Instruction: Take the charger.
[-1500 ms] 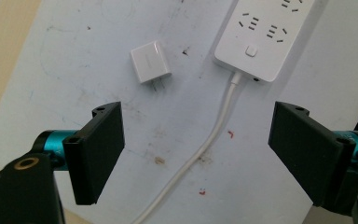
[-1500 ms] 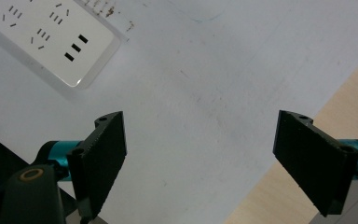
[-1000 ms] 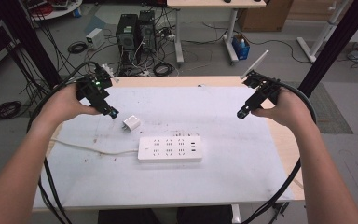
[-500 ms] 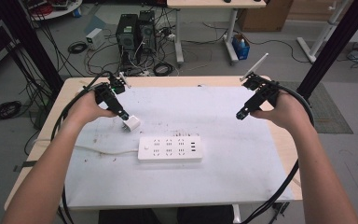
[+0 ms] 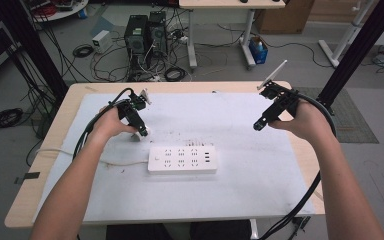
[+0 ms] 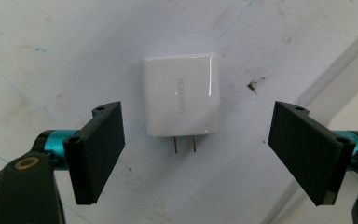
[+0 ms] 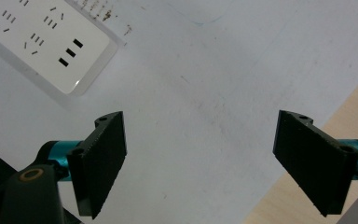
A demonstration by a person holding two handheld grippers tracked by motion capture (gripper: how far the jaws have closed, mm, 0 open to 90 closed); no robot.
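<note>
While the left gripper [image 6: 193, 154] hangs over the charger [image 6: 182, 95], the readings below apply:

Work in hand: approach to pick up the white charger, judged from the way the jaws bracket it
Charger location: flat on the white table cover [image 5: 240, 200], just up and to the left of the power strip [image 5: 182, 159] in the high view, apart from it; seen there at [image 5: 143, 133] under the left gripper [image 5: 141, 131]
Charger pose: broad face up, two metal prongs [image 6: 185, 144] pointing toward the gripper body in the left gripper view
Left gripper state: released; both pads stand clear of the charger sides with a gap on each side, nothing pressed
Right gripper state: released and unloaded; the right gripper [image 7: 200, 163] hovers over bare cover near the table's wooden edge [image 7: 349, 126], with the strip's end [image 7: 51, 46] farther off; in the high view it sits at [image 5: 258, 125]
Weight, as judged: light; a small plastic block should lift with modest pressure
Stiffness, as judged: rigid shell, no give under the pads
Surface, as judged: glossy and smooth, with rounded corners; likely to slip or twist if caught near an edge
Fragile part: the prongs; keep pads off them
Recommended hold: close on the two opposite flat side walls, centred along the body, pads square to the walls
Risk: a grip too shallow on the low body may skid it across the cover instead of lifting it
</note>
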